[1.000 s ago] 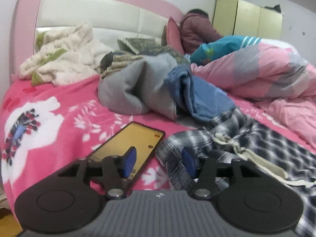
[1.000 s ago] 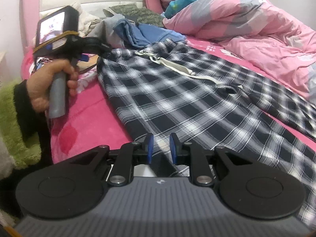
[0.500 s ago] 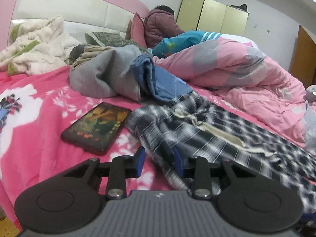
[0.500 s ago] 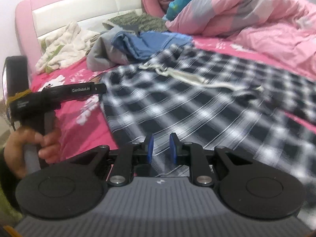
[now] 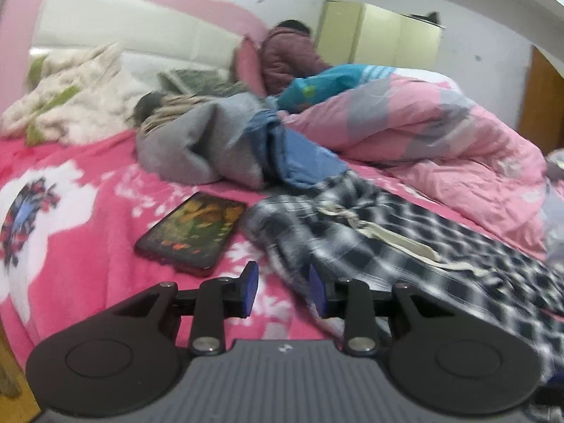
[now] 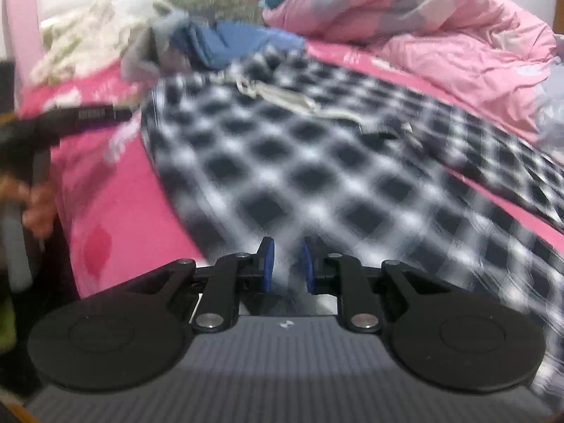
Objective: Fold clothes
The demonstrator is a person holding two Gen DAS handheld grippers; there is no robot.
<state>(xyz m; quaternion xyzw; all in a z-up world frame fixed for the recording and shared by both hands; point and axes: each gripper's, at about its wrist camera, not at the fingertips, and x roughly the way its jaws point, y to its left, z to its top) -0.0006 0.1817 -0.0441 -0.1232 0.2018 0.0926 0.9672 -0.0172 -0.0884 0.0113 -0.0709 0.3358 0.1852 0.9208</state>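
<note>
Fingers first: on our left gripper the blue pads stand a narrow gap apart, with pink bedspread showing between them; the edge of the checked trousers lies against the right-hand pad, yet we cannot tell whether any cloth is pinched. Our right gripper has its pads closer together – checked fabric fills the slot between them, so we read it as clamped on the trousers near their lower edge, though blur softens the view. The trousers lie spread across the bed, waistband and pale drawstring toward the headboard, legs running off to the right. Just beside the waistband a phone lies face up with its screen lit. Behind it a grey garment and a blue one sit crumpled together; a pink duvet is heaped further right. From the right wrist view we see a hand around the left gripper's handle at the bed's edge.
</note>
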